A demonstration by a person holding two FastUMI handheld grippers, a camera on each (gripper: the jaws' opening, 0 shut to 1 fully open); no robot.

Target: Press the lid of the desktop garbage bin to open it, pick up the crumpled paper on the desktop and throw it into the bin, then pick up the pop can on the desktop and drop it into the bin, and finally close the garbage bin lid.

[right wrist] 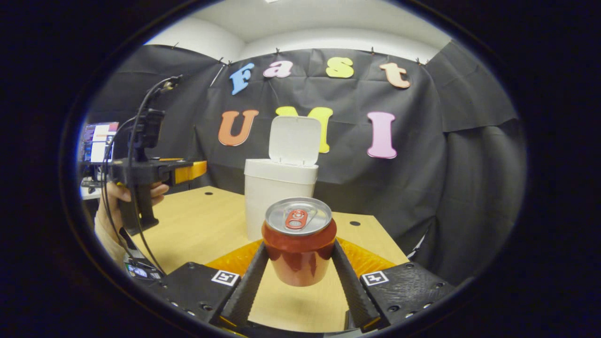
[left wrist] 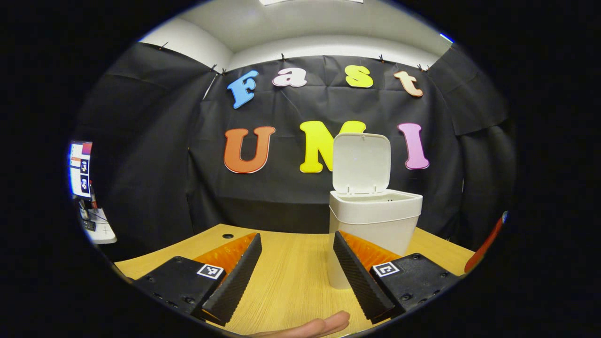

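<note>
Well, right claw (right wrist: 300, 277) clamped on pop can (right wrist: 299, 249), left claw (left wrist: 296, 277) apart (bin (left wrist: 373, 220) interior seemingly hidden).

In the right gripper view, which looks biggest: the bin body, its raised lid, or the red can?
1. Bin body, though partly hidden
2. Red can, enlarged by nearness to the camera
3. Raised lid

Bin and can look close; ranking unsure.

the garbage bin (right wrist: 280, 197) is plain off-white, and its raised lid (right wrist: 294, 140) matches. the pop can (right wrist: 299, 251) has a glossy red body, a silver top and a red pull tab. the tabletop (left wrist: 291, 277) is pale yellow wood with fine straight grain and small dark round holes. the booth wall is black cloth; above it the ceiling is white.
</note>
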